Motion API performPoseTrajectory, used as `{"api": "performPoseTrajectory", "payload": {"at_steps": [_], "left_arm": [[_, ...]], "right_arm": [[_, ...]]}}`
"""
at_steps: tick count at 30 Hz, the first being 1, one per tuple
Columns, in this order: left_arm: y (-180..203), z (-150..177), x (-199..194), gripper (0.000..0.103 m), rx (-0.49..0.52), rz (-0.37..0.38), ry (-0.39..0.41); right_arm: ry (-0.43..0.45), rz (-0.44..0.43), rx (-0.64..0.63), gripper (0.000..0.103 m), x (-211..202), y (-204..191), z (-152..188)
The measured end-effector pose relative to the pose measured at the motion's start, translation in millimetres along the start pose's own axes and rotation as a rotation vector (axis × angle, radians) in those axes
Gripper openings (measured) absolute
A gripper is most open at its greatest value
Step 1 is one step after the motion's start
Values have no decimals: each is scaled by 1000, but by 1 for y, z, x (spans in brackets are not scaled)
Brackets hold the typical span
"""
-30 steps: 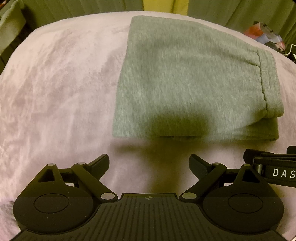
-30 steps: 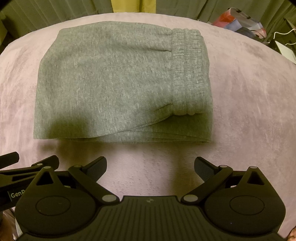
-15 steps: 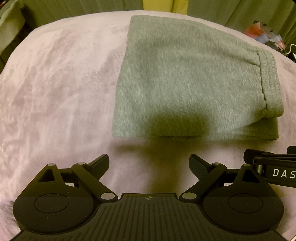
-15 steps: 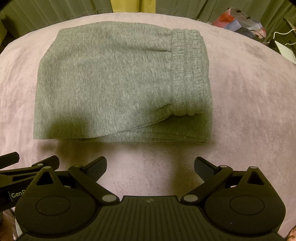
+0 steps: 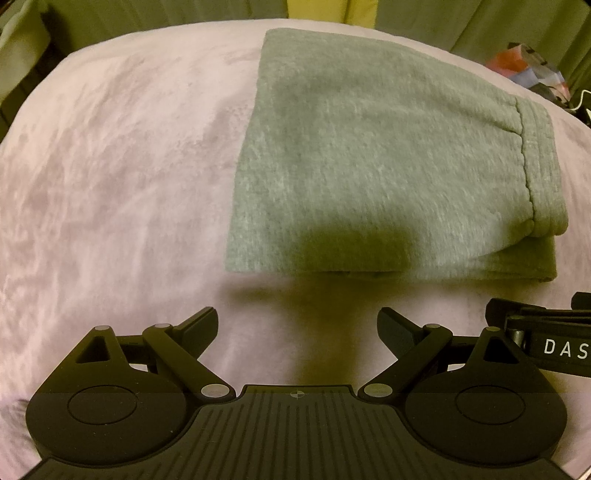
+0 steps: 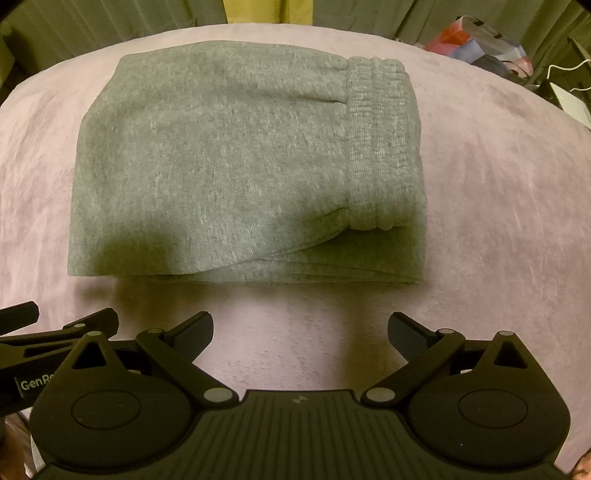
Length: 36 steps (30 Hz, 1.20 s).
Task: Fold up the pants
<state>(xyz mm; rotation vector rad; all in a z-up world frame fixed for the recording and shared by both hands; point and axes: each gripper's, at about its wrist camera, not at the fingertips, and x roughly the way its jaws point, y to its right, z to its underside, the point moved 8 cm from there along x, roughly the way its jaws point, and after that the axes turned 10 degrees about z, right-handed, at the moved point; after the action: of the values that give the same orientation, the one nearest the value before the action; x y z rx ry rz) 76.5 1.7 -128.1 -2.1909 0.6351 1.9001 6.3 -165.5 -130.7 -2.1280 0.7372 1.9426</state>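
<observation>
Nothing has shifted since earlier: grey sweatpants [image 6: 236, 177] lie folded mid-bed (pink blanket [image 5: 110, 184]), left gripper [image 5: 297, 328] and right gripper [image 6: 299, 332] both spread, empty, near its front edge; folding looks finished, so next is withdrawal.

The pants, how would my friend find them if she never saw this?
Look at the big pinkish blanket. The grey pants lie folded in its middle, a soft rectangle. Their ribbed waistband on the right edge sets them apart.

Pale pink plush cover [image 6: 480, 221], green curtains [image 6: 110, 33] behind w/ yellow strip [image 6: 251, 11], dim warm light.
</observation>
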Motion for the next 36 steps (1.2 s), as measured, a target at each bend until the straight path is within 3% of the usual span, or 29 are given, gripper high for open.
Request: {"api": "performPoseTrajectory", "payload": {"at_steps": [36], "left_arm": [[-3, 0, 3, 97, -10, 1, -11]], "right_arm": [[-11, 10, -6, 101, 4, -2, -2]]}}
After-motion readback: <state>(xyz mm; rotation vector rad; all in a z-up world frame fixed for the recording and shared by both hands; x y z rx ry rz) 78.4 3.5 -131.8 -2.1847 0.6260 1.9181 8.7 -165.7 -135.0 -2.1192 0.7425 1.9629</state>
